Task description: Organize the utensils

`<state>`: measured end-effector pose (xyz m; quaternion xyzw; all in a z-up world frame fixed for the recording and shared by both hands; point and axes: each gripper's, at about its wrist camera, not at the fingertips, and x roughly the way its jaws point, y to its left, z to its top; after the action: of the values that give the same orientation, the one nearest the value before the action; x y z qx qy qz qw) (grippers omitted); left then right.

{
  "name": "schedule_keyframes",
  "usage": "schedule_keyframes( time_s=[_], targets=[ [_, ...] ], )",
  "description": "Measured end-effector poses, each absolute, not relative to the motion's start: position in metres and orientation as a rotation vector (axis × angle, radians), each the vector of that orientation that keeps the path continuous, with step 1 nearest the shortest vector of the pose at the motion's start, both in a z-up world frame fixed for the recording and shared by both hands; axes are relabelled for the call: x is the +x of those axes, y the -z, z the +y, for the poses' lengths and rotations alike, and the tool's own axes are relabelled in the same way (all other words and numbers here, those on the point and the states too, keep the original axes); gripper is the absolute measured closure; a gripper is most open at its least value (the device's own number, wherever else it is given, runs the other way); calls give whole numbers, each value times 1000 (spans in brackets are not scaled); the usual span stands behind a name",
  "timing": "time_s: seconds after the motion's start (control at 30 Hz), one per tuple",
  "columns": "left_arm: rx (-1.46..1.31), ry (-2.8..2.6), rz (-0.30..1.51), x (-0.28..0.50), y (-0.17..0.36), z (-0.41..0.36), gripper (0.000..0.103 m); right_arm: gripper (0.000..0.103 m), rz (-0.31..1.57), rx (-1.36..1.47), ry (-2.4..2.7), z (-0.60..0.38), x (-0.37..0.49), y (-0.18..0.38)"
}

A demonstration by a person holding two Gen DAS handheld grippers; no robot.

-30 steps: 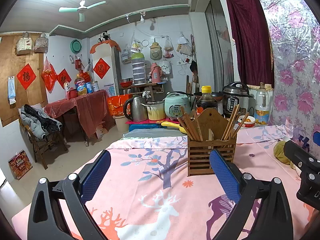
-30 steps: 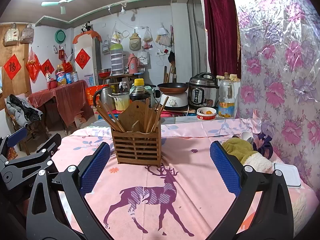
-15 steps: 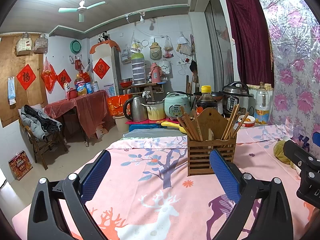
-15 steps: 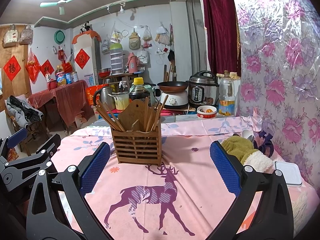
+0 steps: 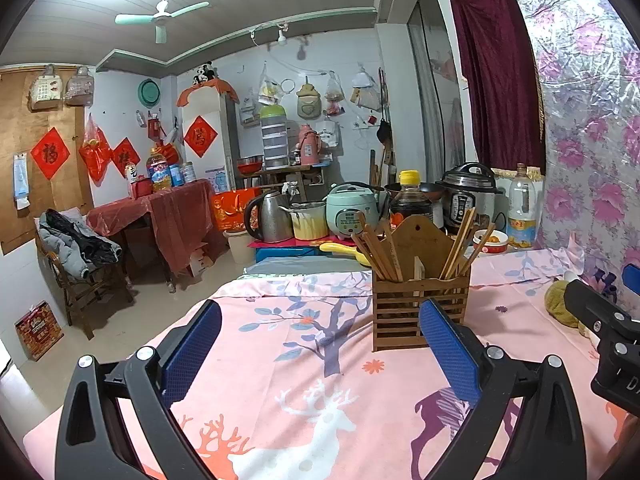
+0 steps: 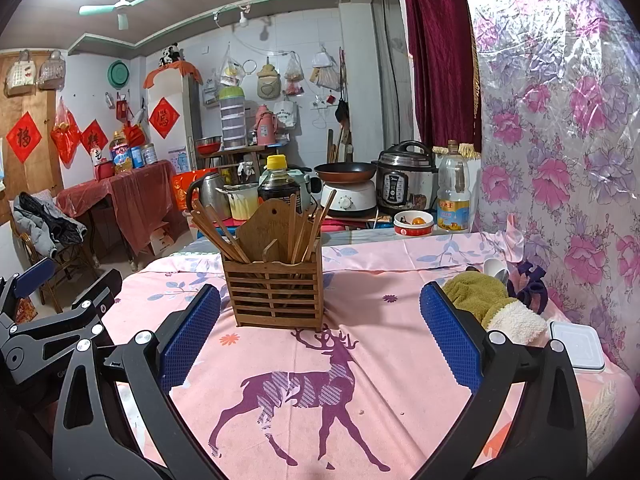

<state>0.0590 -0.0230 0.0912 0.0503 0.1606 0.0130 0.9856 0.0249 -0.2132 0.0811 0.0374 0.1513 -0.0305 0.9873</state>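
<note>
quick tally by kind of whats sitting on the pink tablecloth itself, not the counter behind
wooden utensil holder: 1
green plush cloth: 1
white lidded container: 1
dark purple item by the cloth: 1
Total: 4; chopsticks in the holder are too bunched to count.

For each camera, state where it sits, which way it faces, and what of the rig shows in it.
Left wrist: on the left gripper, facing across the table; wooden chopstick holder ahead-right; the right gripper's body shows at its right edge.
Right wrist: on the right gripper, holder ahead-left; left gripper at its left edge.
Shared: holder, pink tablecloth, both grippers open.
</note>
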Motion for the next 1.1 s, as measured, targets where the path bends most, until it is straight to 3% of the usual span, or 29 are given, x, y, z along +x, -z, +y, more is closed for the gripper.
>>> schedule_keyframes(
  time_s=[1.1],
  targets=[
    [107,23,330,58,-84,-26,6,7,307,78,60,-215,26,-82]
  ],
)
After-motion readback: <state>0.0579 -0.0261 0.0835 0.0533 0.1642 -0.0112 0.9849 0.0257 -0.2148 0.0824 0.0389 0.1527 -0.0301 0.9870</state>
